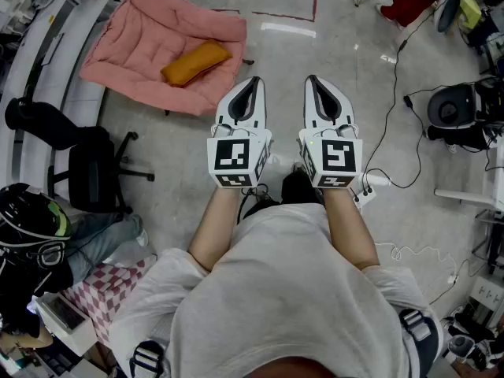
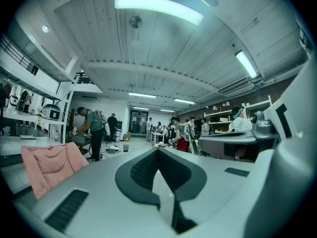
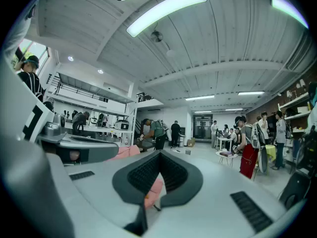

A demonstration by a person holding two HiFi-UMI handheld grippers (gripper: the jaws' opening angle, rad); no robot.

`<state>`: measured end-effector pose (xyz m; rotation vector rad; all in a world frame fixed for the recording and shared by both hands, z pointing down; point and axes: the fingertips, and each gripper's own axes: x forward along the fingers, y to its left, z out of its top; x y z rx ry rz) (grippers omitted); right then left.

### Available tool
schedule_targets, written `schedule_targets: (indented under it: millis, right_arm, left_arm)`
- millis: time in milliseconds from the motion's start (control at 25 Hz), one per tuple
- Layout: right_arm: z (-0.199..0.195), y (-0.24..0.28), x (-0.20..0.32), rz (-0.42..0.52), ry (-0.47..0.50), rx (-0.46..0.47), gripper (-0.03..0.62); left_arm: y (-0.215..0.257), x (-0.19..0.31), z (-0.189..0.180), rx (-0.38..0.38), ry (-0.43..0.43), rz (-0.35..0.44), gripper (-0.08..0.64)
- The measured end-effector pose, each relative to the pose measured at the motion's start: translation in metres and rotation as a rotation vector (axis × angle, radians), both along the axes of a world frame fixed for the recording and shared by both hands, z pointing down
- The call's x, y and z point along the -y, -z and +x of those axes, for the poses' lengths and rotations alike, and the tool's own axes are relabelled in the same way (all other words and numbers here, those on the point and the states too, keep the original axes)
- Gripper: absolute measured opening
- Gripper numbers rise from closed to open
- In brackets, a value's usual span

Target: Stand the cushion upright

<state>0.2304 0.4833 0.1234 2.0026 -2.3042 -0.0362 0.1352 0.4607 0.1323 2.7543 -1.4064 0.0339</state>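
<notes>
An orange cushion [image 1: 195, 62] lies flat on a pink padded floor seat [image 1: 134, 42] at the upper left of the head view. Both grippers are held level side by side in front of the person, well short of the seat. The left gripper [image 1: 253, 81] is shut with nothing between its pads, and so is the right gripper [image 1: 313, 79]. In the left gripper view the shut left gripper [image 2: 158, 150] points into the room, with the pink seat [image 2: 49, 165] off to its left. The right gripper [image 3: 159, 153] shows a strip of the pink seat [image 3: 154, 188] below its closed tips.
A black office chair [image 1: 90, 168] stands left of the person, with another person's legs and a dark helmet [image 1: 31, 219] beside it. Cables [image 1: 394, 116] run over the floor to a black machine [image 1: 461, 113] at the right. Several people stand in the far room.
</notes>
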Motion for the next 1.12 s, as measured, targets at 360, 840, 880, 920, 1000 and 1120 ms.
schedule_targets:
  millis: [360, 840, 880, 920, 1000, 1120]
  right_arm:
    - [0.008, -0.020, 0.083, -0.036, 0.118, 0.061, 0.008]
    - [0.019, -0.059, 0.235, -0.154, 0.318, 0.121, 0.008]
    - [0.018, -0.065, 0.244, -0.168, 0.330, 0.129, 0.008]
    - [0.017, -0.071, 0.253, -0.182, 0.342, 0.137, 0.008]
    - [0.011, -0.081, 0.265, -0.210, 0.371, 0.153, 0.008]
    - [-0.001, -0.092, 0.278, -0.234, 0.422, 0.157, 0.008]
  left_arm:
    - [-0.020, 0.074, 0.013, 0.049, 0.079, -0.049, 0.014]
    - [-0.043, 0.207, 0.025, 0.137, 0.227, -0.148, 0.014]
    - [-0.048, 0.213, 0.024, 0.144, 0.239, -0.161, 0.014]
    - [-0.053, 0.218, 0.023, 0.152, 0.251, -0.175, 0.014]
    - [-0.062, 0.224, 0.018, 0.165, 0.273, -0.203, 0.014]
    - [-0.076, 0.226, 0.005, 0.180, 0.316, -0.240, 0.014]
